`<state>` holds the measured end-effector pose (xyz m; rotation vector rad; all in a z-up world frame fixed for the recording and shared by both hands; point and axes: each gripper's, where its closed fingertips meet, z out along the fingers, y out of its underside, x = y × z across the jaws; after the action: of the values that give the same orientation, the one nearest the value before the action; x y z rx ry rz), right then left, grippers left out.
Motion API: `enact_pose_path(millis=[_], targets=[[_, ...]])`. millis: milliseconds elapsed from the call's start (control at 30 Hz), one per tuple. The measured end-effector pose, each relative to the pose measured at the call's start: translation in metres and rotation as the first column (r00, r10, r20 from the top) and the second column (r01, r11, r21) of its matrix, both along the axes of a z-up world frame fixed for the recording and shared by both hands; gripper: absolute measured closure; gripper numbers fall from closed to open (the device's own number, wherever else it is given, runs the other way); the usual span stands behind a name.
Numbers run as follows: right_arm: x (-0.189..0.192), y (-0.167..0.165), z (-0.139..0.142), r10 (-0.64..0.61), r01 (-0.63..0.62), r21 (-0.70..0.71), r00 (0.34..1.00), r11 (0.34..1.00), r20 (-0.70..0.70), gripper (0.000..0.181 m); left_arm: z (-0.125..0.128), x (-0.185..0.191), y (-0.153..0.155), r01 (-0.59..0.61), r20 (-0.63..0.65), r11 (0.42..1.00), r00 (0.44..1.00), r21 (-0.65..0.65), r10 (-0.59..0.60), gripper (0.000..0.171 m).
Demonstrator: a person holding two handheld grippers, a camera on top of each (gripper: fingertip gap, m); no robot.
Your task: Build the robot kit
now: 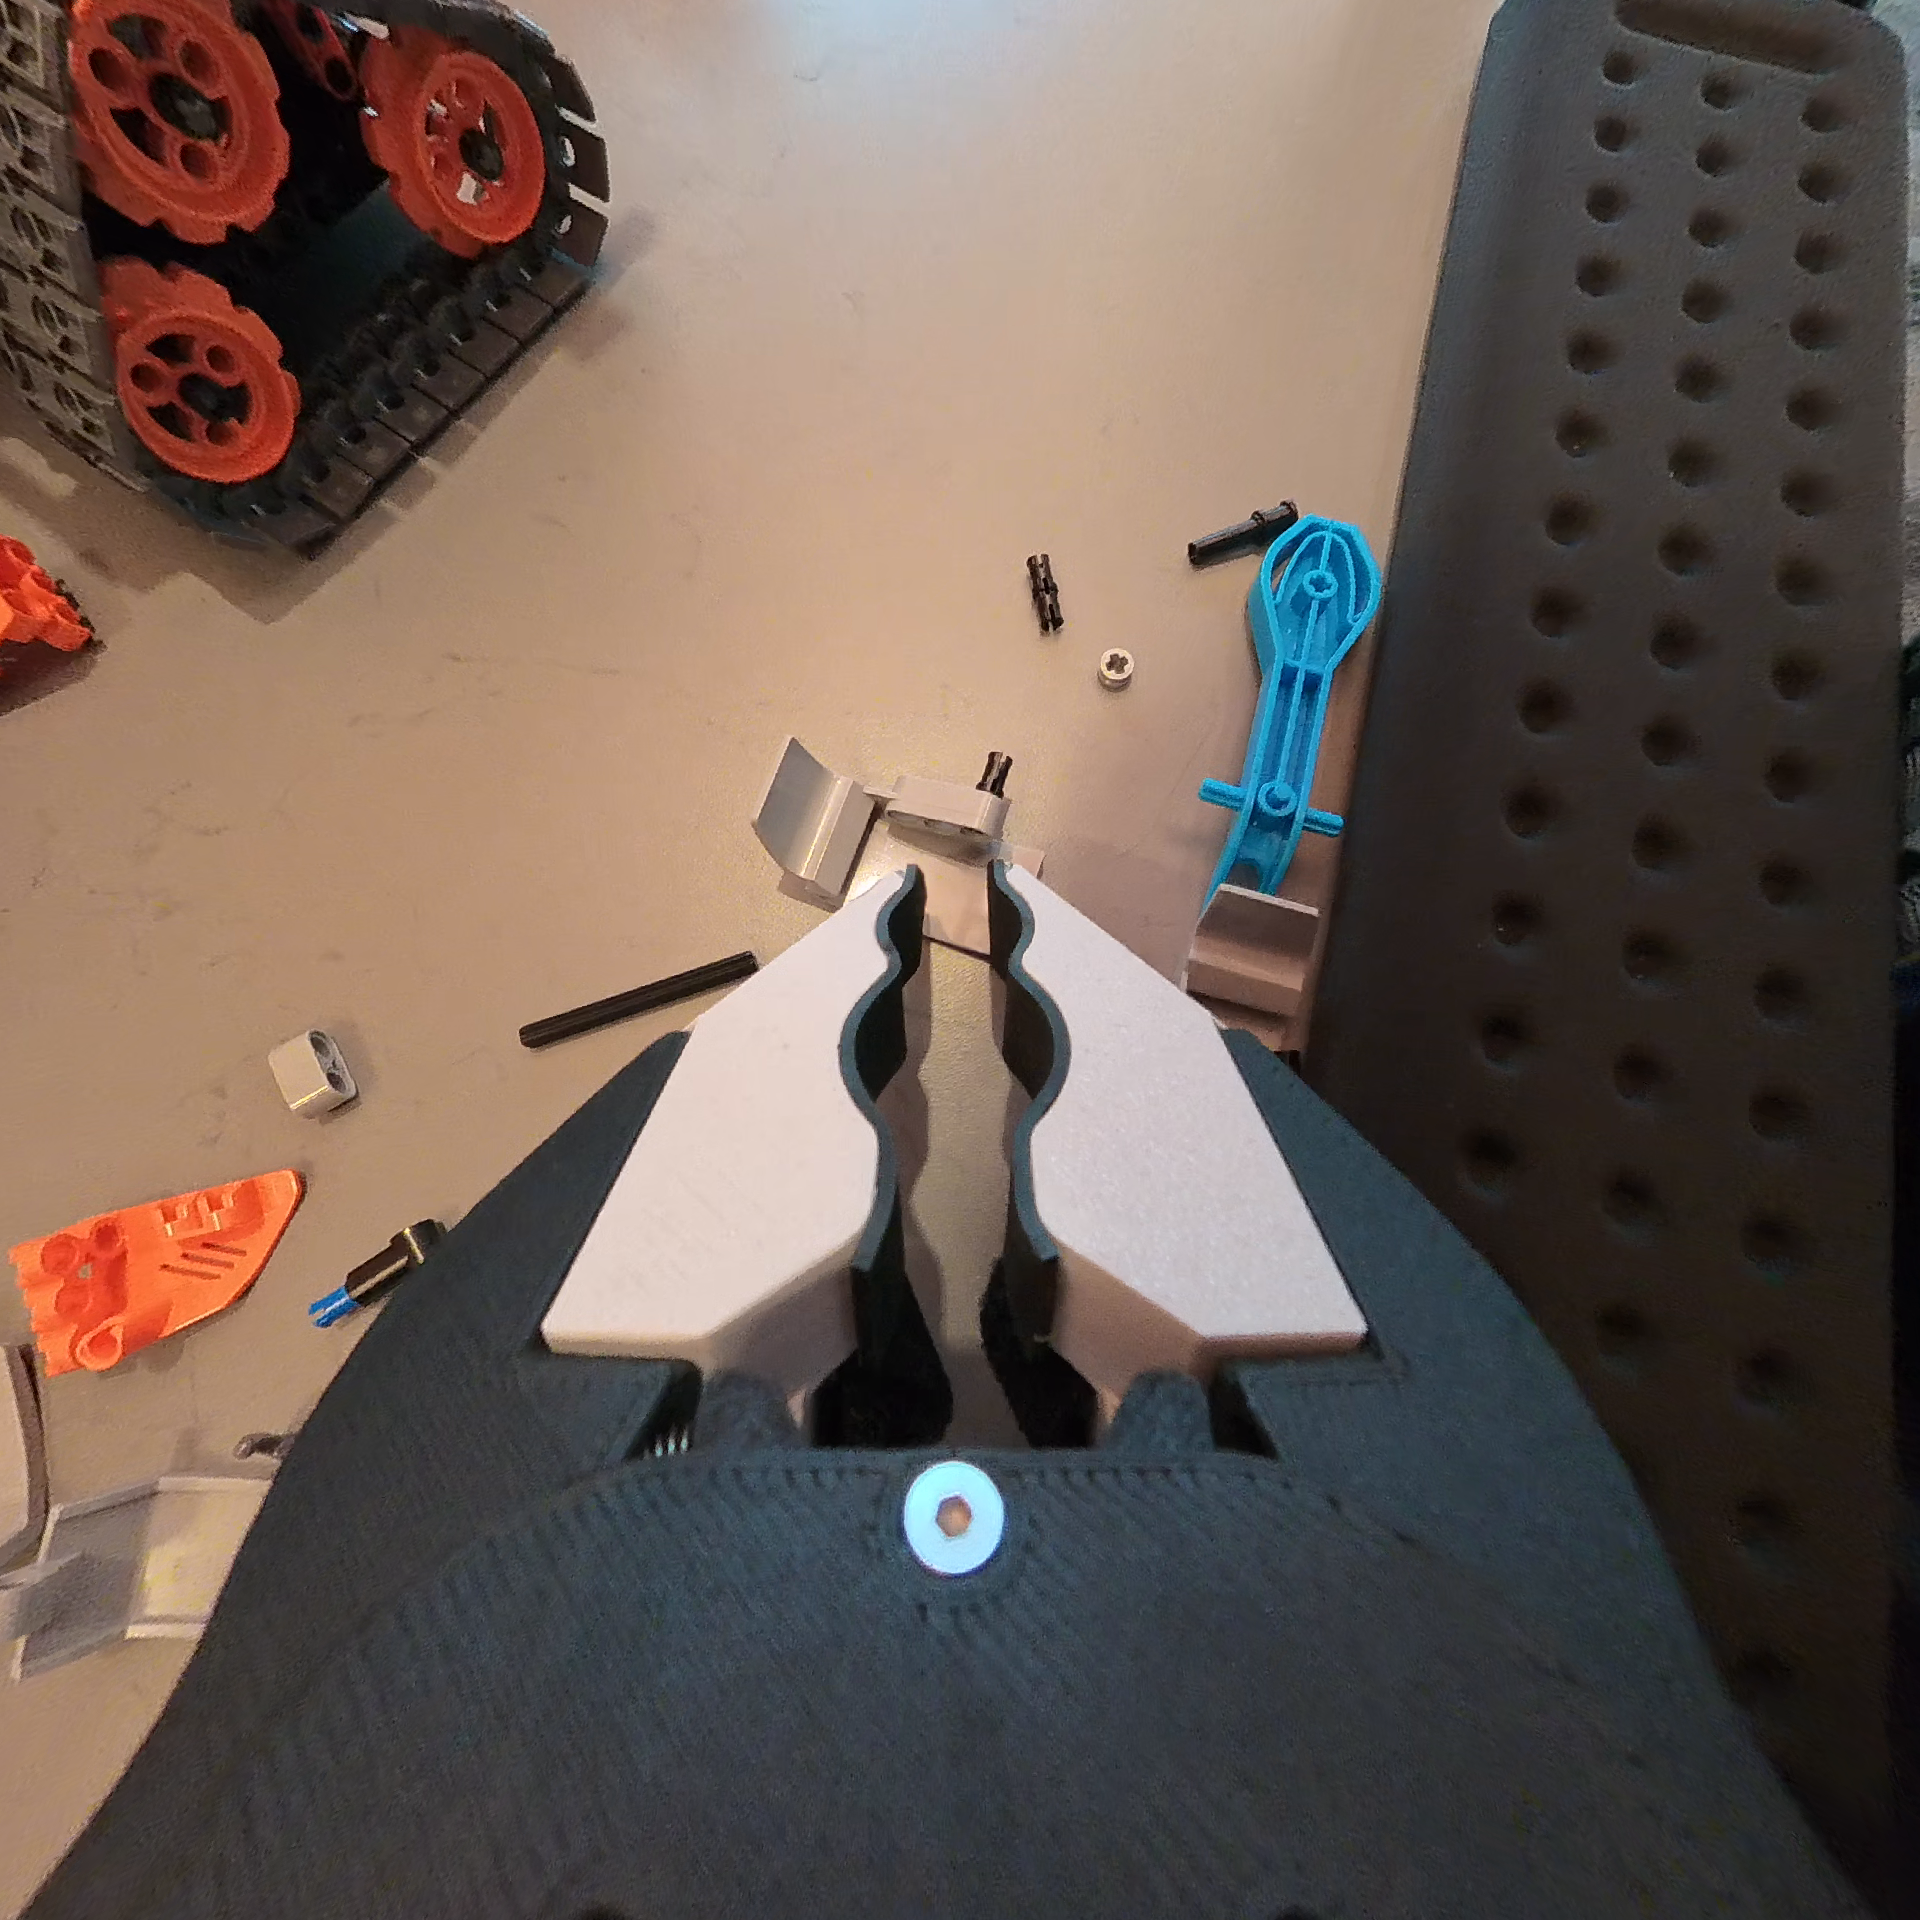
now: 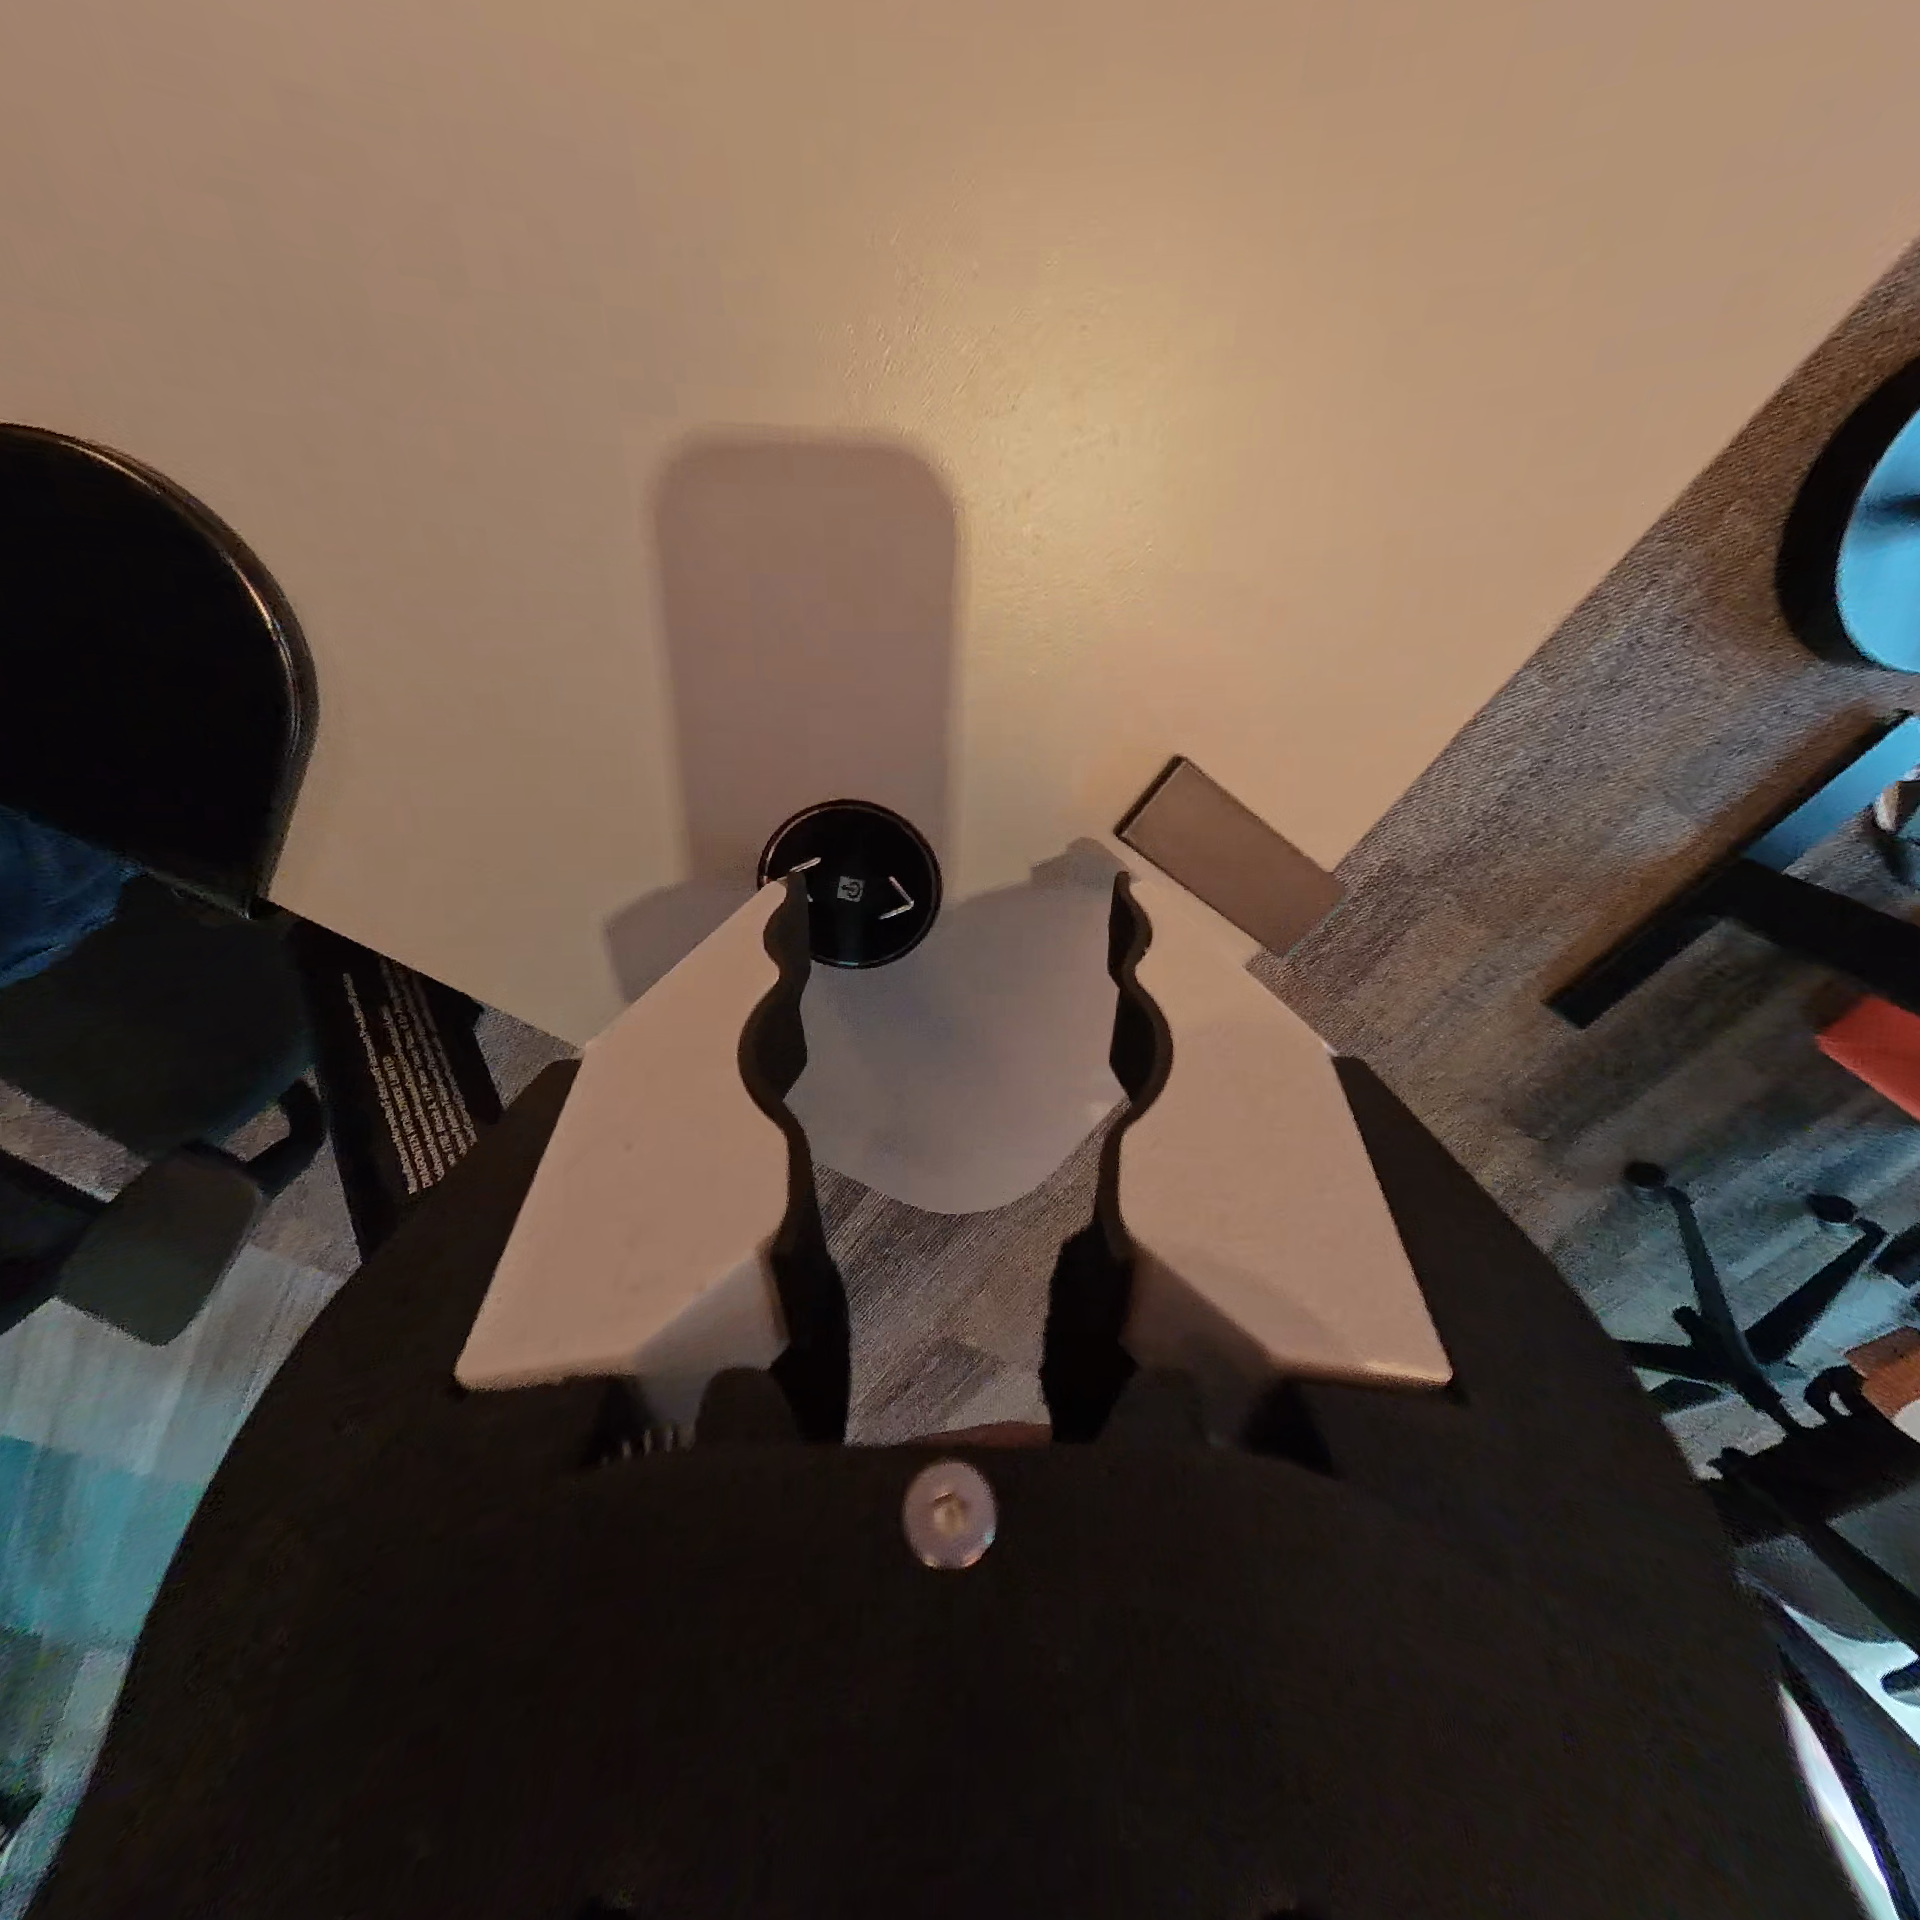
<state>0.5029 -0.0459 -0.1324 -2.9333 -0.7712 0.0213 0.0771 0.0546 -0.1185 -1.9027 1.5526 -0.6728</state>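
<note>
In the left wrist view my left gripper (image 1: 956, 883) hangs low over a beige table (image 1: 831, 416). Its fingers stand a narrow gap apart and hold nothing. The tips are over the near edge of a grey building-toy piece (image 1: 951, 808), a curved panel joined to a short beam with a black pin. I cannot tell if they touch it. In the right wrist view my right gripper (image 2: 956, 883) is open wide and empty above a white tabletop's rounded corner (image 2: 935, 1143). A round black disc (image 2: 850, 883) lies on it by the left fingertip (image 2: 784, 904).
Around the left gripper lie a tracked model with orange wheels (image 1: 312, 260), a blue lever tool (image 1: 1288, 707), black pins (image 1: 1044, 592), a grey bush (image 1: 1115, 667), a black axle (image 1: 639, 997) and an orange panel (image 1: 156, 1257). A dark perforated chair back (image 1: 1662, 727) stands at right. A black chair (image 2: 135, 644) and carpet (image 2: 1558, 935) flank the white table.
</note>
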Motion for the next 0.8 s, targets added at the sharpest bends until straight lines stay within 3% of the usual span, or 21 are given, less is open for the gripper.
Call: enact_pose_path(millis=[100, 367, 800], targets=[[0.0019, 0.0002, -0.002, -0.007, 0.007, 0.007, 1.0, 1.0, 0.002, 0.121, -0.0001, -0.0001, -0.0008, -0.001, -0.004, 1.0, 1.0, 0.003, 0.001, 0.161], [-0.0062, -0.0035, -0.0018, 0.015, -0.015, -0.04, 1.0, 0.999, 0.003, 0.138, -0.0008, -0.0004, -0.0006, -0.004, -0.008, 1.0, 1.0, 0.002, 0.004, 0.162], [-0.0043, -0.0026, 0.001, 0.018, -0.017, -0.044, 1.0, 0.999, 0.007, 0.137, 0.0026, -0.0021, 0.002, -0.009, -0.008, 1.0, 1.0, 0.018, 0.009, 0.162]])
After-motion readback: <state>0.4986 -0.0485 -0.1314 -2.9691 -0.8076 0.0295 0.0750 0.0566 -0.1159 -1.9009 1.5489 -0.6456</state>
